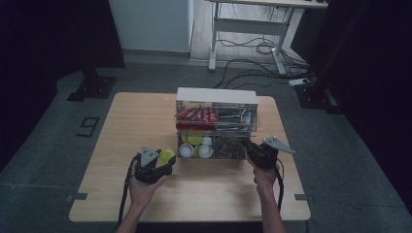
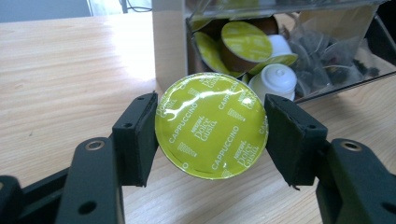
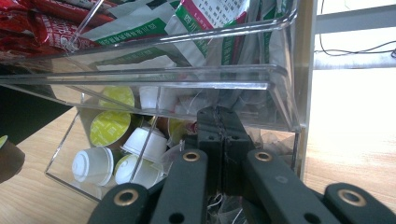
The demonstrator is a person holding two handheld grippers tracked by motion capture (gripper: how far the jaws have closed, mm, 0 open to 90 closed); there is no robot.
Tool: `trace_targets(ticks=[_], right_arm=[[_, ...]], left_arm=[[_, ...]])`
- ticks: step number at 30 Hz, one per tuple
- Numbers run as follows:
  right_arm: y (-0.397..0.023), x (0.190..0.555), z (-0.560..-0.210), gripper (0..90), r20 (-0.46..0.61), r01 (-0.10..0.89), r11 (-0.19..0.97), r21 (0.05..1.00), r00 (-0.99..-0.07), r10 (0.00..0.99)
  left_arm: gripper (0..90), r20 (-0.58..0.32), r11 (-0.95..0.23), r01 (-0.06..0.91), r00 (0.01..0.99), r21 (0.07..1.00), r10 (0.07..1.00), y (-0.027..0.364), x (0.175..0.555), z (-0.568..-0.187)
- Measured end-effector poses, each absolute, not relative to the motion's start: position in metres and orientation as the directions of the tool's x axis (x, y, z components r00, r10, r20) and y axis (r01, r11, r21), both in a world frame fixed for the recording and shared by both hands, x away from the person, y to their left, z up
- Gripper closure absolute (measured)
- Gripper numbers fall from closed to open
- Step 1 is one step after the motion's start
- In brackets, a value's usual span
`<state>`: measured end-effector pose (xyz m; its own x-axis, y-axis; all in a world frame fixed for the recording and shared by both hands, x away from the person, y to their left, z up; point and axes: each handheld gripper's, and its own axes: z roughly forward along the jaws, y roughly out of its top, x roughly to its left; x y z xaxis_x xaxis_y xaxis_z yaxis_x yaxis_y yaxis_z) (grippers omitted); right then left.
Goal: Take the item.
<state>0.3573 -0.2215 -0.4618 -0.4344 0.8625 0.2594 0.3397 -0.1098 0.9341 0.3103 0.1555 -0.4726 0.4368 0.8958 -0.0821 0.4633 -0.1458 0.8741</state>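
1. Left claw (image 2: pixel 211 133): clamped on a green capsule (image 2: pixel 211 125), foil lid facing its camera, one pad on each side of the rim; held above the counter (image 2: pixel 60 70).
2. Organiser (image 1: pixel 216 99): clear, two tiers, just ahead and to the right of the left claw; lower drawer tilted open.
3. Capsules (image 2: pixel 243 44): green and white, loose in the drawer's left bin beyond the held one.
4. Right claw (image 3: pixel 219 140): jaws pressed together at the drawer's right bin of tea bags (image 1: pixel 227 145); a grip on anything could not be told.
5. Sachets (image 3: pixel 215 18): upper tier, above the right claw.
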Motion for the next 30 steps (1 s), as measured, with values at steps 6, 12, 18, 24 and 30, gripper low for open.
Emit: trace_targets(ticks=[6, 12, 18, 24, 30], right_arm=[[-0.221, 0.358, -0.462, 88.5, 0.258, 0.341, -0.108, 0.934, -0.434, 0.863], [-0.221, 0.358, -0.463, 88.5, 0.258, 0.343, -0.107, 0.933, -0.433, 0.864], [-0.221, 0.358, -0.464, 88.5, 0.259, 0.345, -0.107, 0.932, -0.433, 0.864], [-0.22, 0.358, -0.464, 88.5, 0.257, 0.346, -0.105, 0.932, -0.432, 0.864], [-0.221, 0.359, -0.464, 88.5, 0.258, 0.345, -0.107, 0.933, -0.432, 0.864]], left_arm=[[38.3, -0.088, -0.137, 0.477, 0.419, 0.868, 0.904, 0.164, 0.311, -0.478], [38.2, -0.087, -0.135, 0.507, 0.39, 0.851, 0.917, 0.177, 0.313, -0.488], [38.2, -0.082, -0.136, 0.544, 0.357, 0.828, 0.93, 0.188, 0.316, -0.5], [38.2, -0.068, -0.15, 0.581, 0.336, 0.8, 0.939, 0.194, 0.319, -0.511], [38.1, -0.063, -0.156, 0.615, 0.32, 0.773, 0.945, 0.197, 0.321, -0.519]])
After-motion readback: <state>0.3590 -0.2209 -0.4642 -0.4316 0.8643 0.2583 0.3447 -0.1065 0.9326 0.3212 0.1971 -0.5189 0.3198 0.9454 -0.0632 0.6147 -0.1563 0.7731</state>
